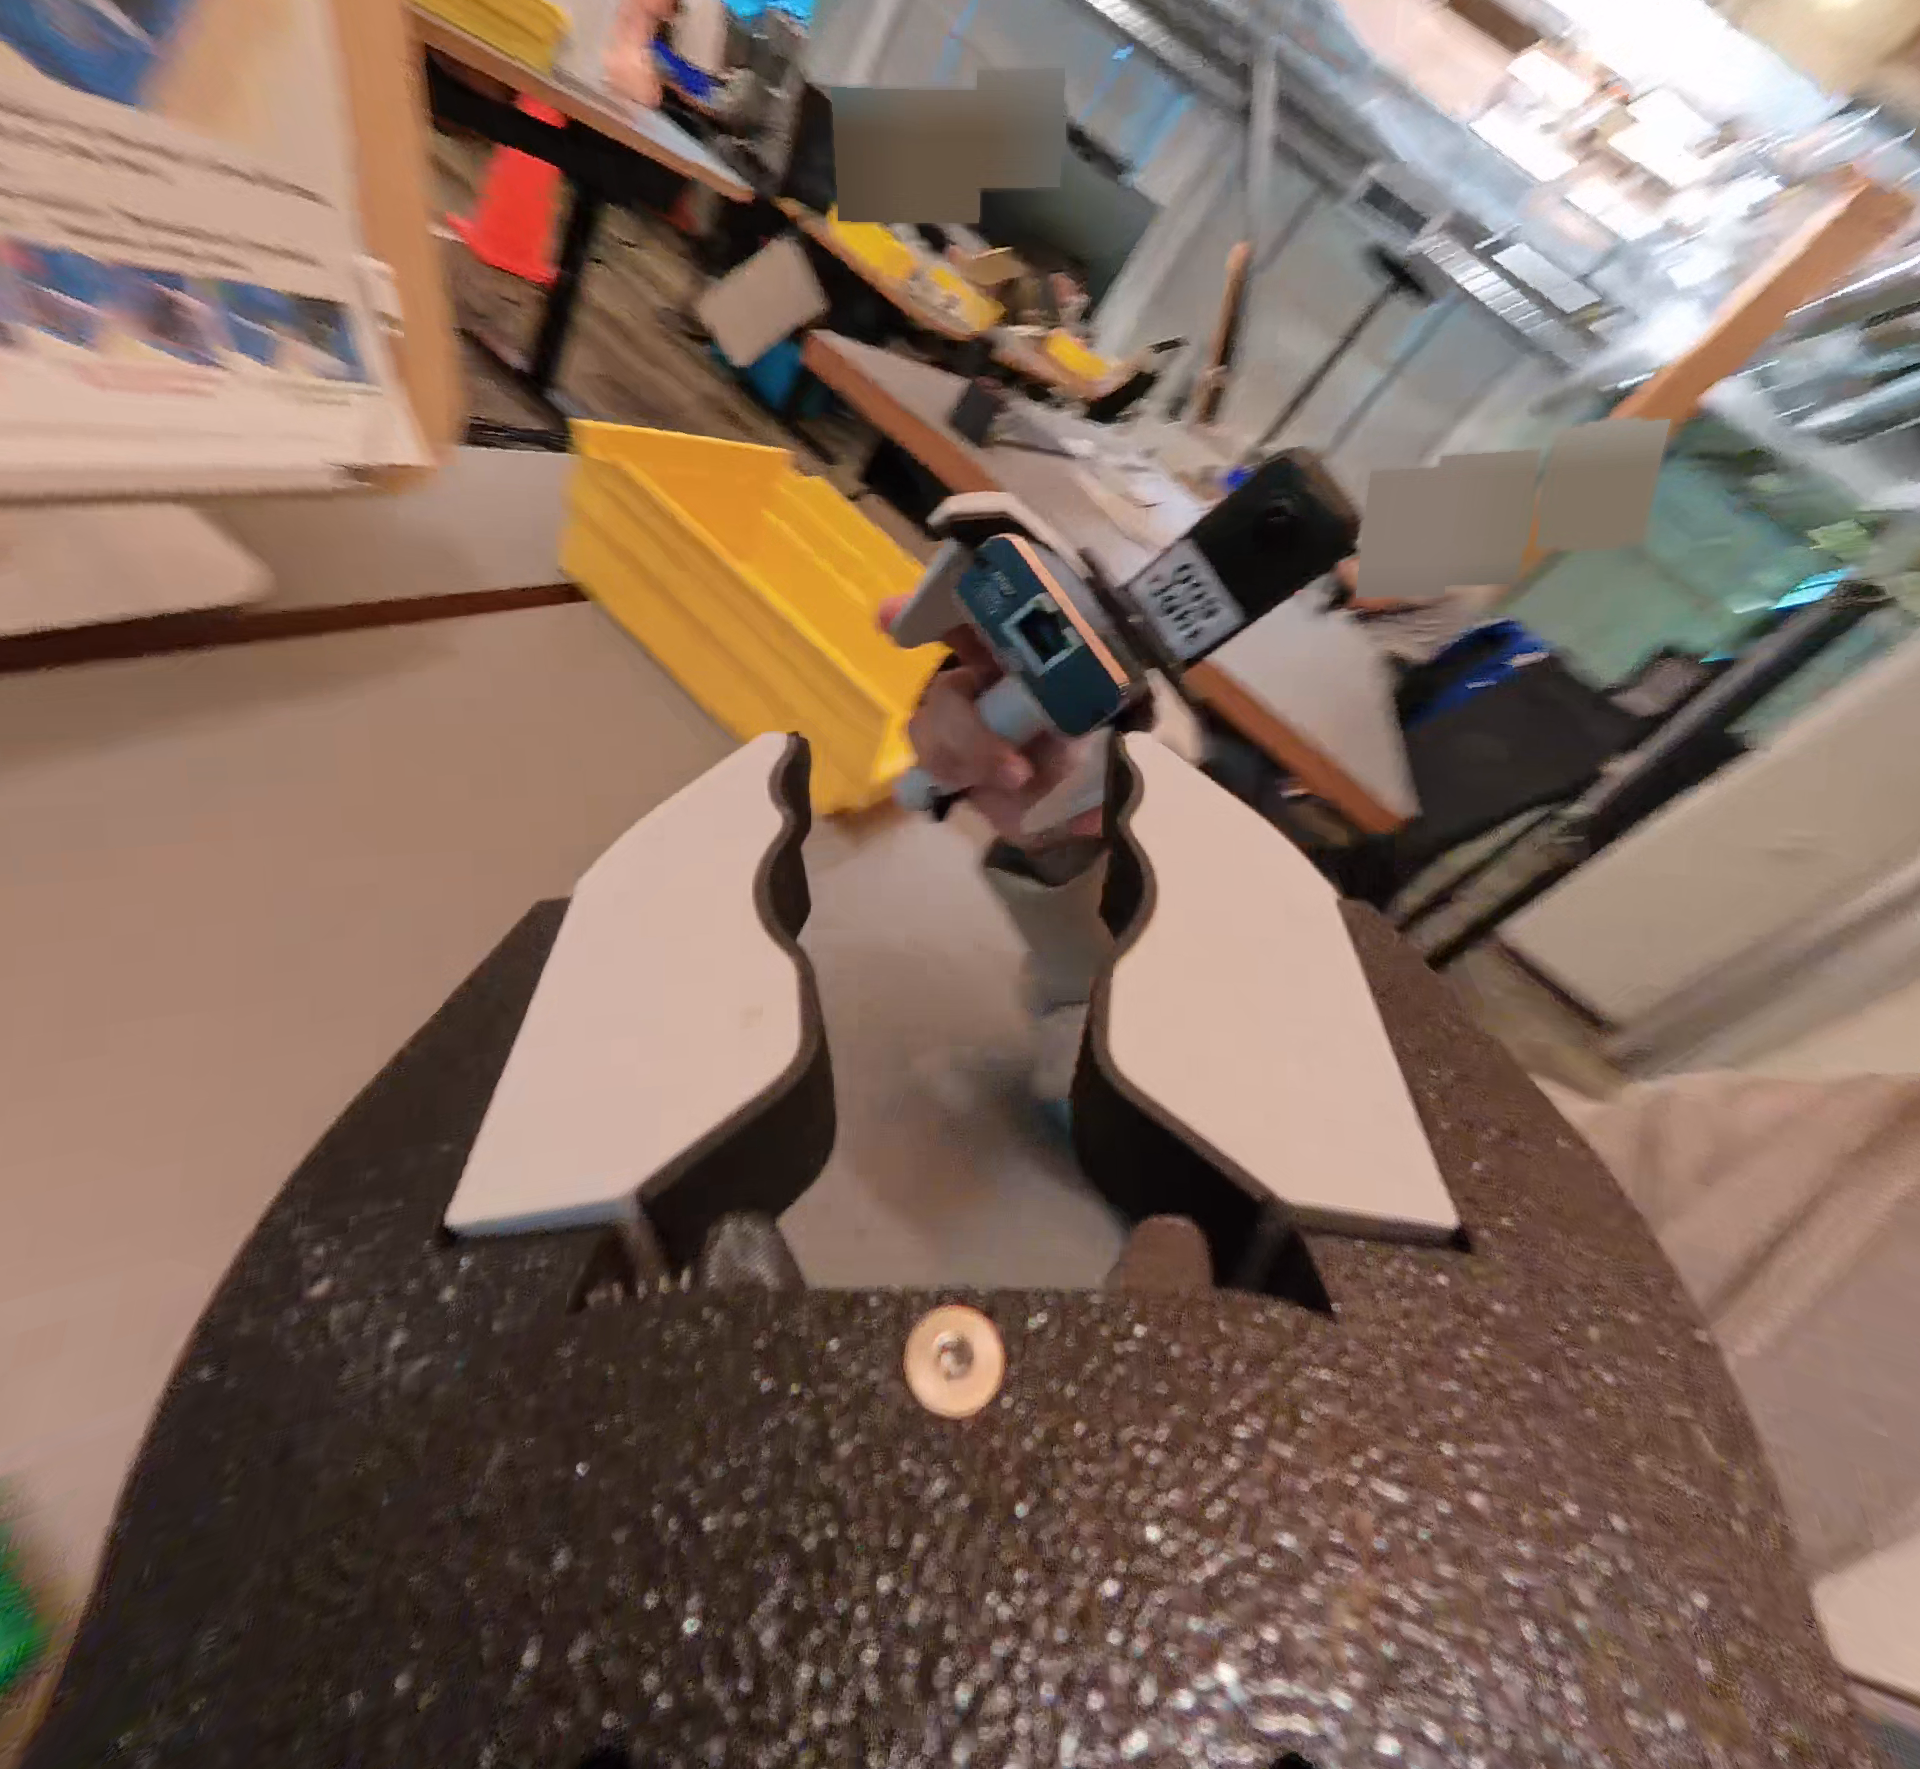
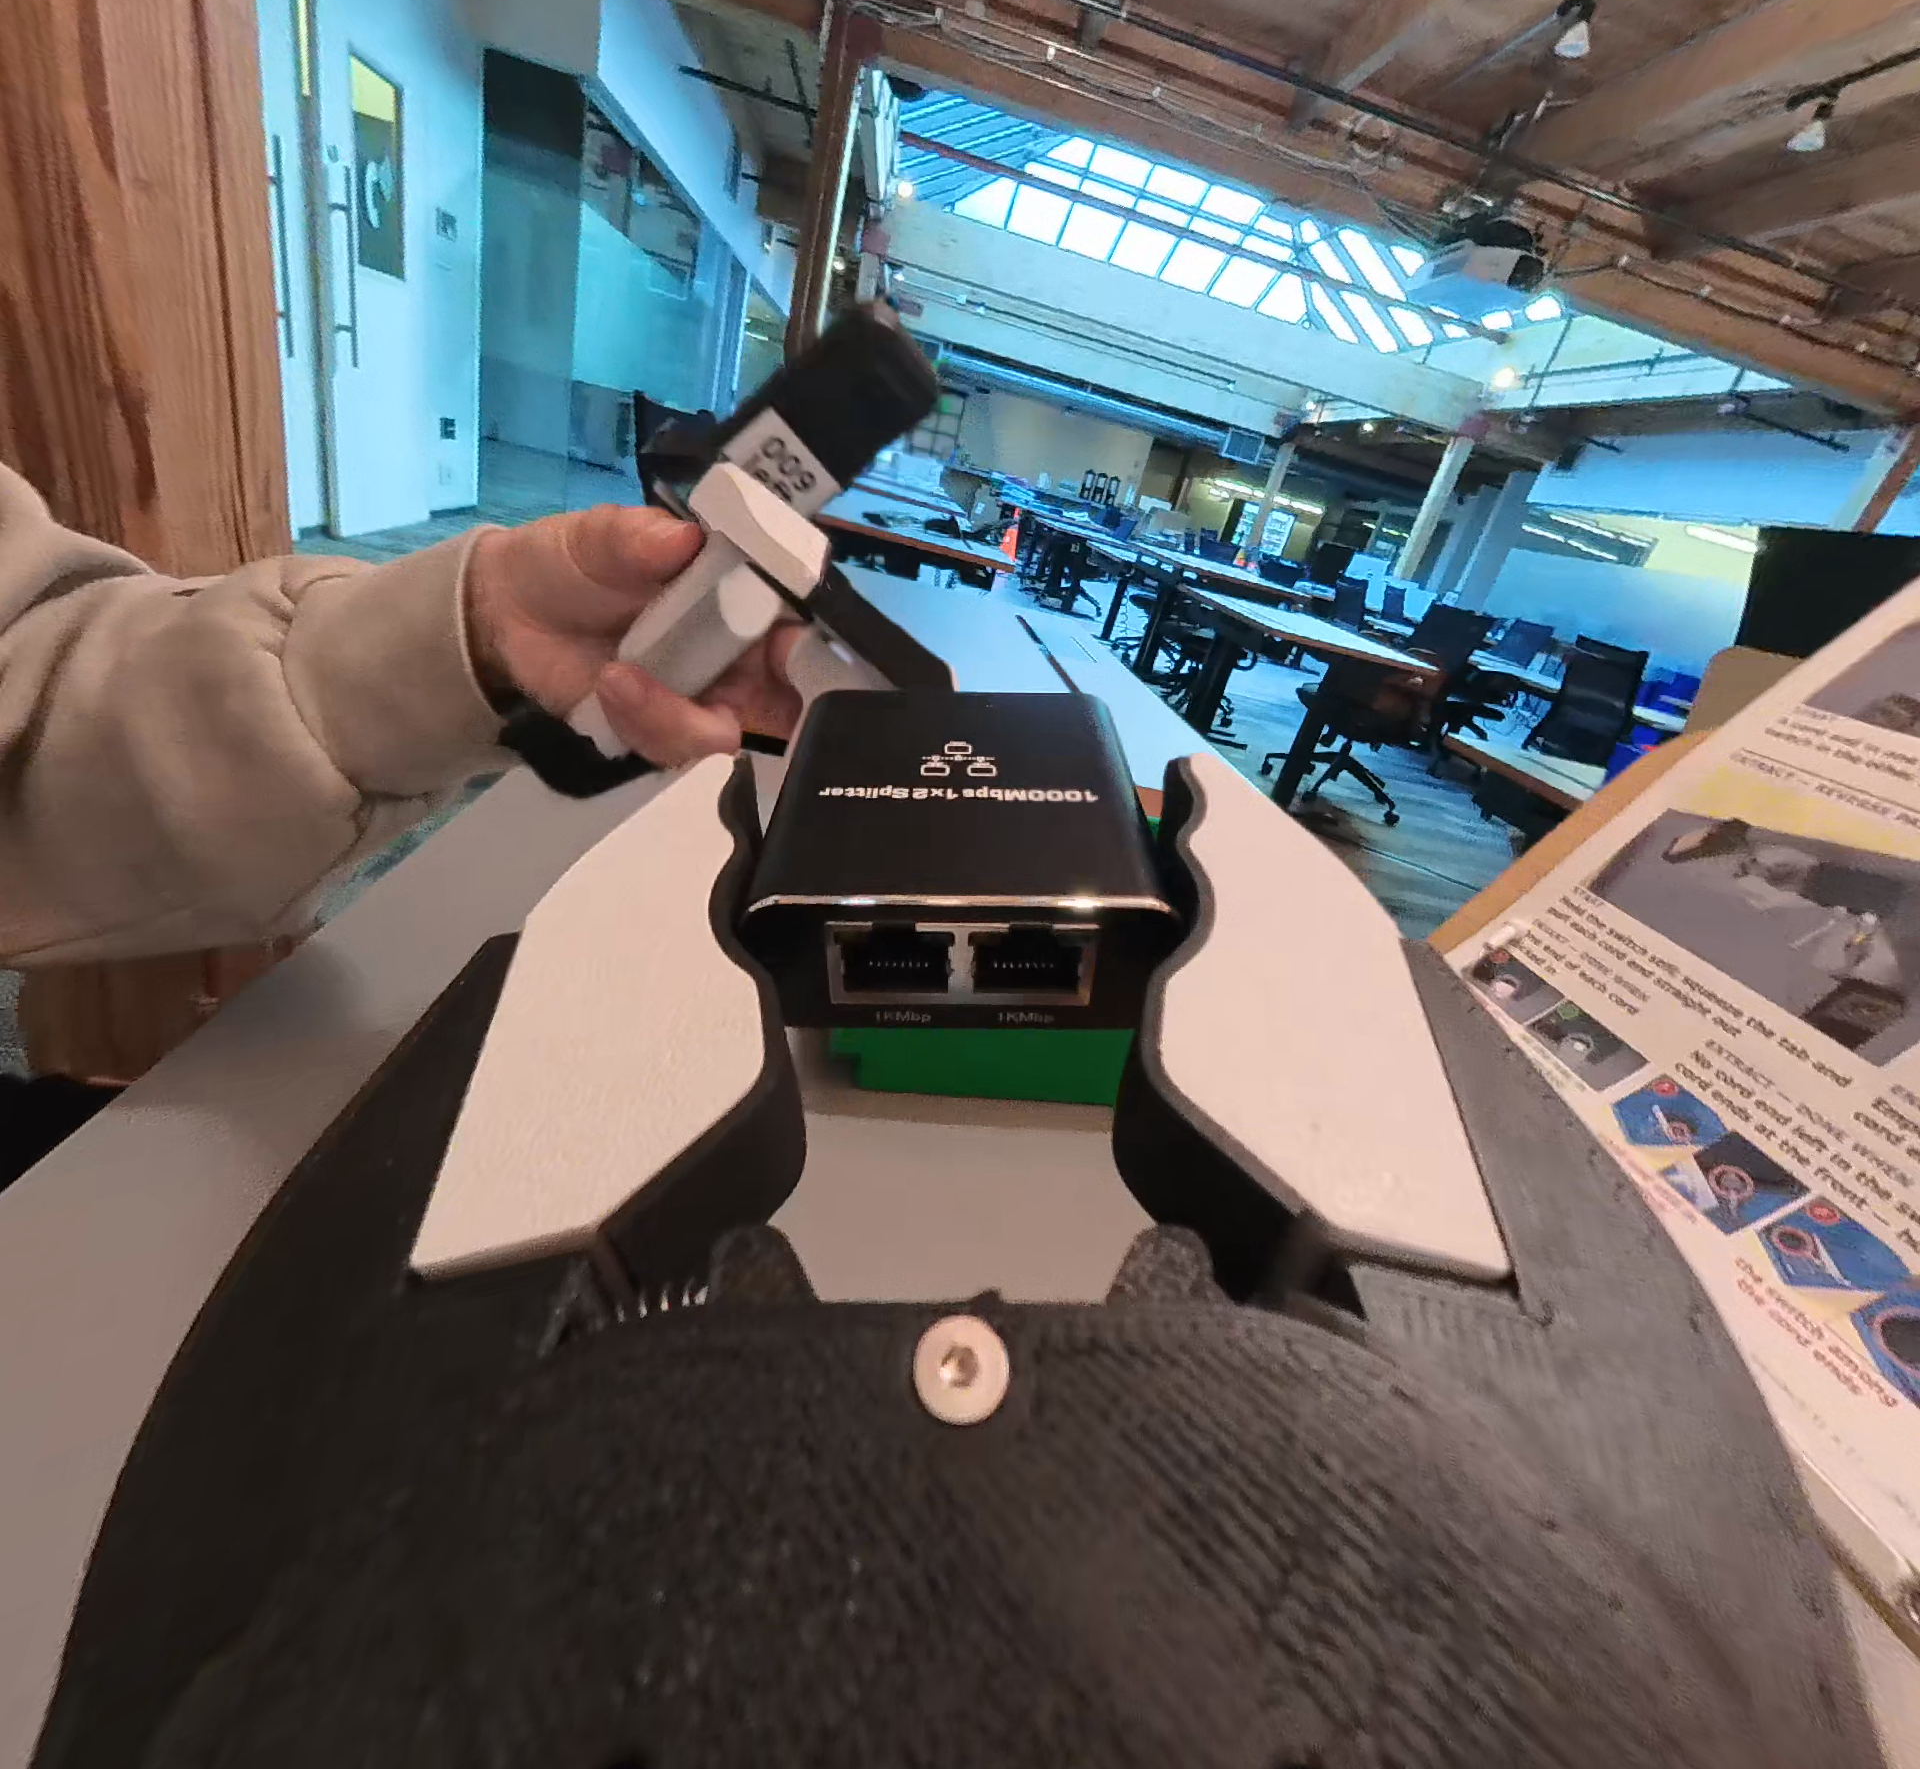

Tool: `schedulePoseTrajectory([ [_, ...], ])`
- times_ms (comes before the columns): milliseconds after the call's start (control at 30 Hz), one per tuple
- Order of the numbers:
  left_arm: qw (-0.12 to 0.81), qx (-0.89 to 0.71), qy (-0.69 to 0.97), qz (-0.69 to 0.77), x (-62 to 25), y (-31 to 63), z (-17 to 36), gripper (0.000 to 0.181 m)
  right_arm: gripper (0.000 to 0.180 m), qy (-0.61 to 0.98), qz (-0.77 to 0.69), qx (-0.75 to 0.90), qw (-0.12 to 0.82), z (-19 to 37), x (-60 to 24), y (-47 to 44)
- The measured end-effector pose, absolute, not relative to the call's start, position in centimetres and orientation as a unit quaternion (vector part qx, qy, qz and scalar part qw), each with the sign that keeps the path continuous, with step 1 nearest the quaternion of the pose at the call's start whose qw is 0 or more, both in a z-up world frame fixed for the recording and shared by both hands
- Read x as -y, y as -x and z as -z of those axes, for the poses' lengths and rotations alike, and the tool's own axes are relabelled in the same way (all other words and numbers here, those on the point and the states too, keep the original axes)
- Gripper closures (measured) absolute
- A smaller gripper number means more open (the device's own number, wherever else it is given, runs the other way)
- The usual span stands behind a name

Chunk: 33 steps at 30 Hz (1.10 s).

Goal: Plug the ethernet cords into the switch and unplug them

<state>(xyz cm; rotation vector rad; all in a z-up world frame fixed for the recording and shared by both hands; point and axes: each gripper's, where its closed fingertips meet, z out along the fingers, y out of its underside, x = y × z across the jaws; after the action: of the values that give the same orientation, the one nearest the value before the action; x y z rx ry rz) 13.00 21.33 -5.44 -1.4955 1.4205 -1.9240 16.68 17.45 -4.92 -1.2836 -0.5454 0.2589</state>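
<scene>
- right gripper (image 2: 956, 846) clamped on the black switch (image 2: 951, 815), held in the air, two ports facing the camera, both empty
- left gripper (image 1: 961, 784) jaws apart, holding nothing
- yellow bin (image 1: 727, 597) at worktop (image 1: 260, 836) edge

Bright skylight (image 2: 1195, 254), fisheye edges, left view motion-blurred

The green block (image 2: 977, 1070) under the switch (image 2: 961, 846) is mostly hidden by it. The instruction sheet (image 2: 1756, 1075) is cut by the right edge. In the left wrist view, the yellow bin (image 1: 727, 597) and poster (image 1: 177, 192) are blurred.
</scene>
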Motion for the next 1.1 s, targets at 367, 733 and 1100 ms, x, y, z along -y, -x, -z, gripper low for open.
schedulePoseTrajectory([
  [367,0.330,-0.612,0.673,0.252,-39.1,-4.4,14.7,0.132,0.105,0.633,-0.122,0.229,0.729,7.3,-19.1,-17.7],
  [733,0.193,-0.732,0.640,0.135,-40.3,-7.9,25.7,0.135,0.105,0.643,-0.129,0.233,0.718,8.1,-19.6,-17.5],
  [1100,0.196,-0.736,0.632,0.144,-39.5,-9.1,25.9,0.168,0.105,0.646,-0.130,0.237,0.714,8.2,-19.4,-17.6],
])
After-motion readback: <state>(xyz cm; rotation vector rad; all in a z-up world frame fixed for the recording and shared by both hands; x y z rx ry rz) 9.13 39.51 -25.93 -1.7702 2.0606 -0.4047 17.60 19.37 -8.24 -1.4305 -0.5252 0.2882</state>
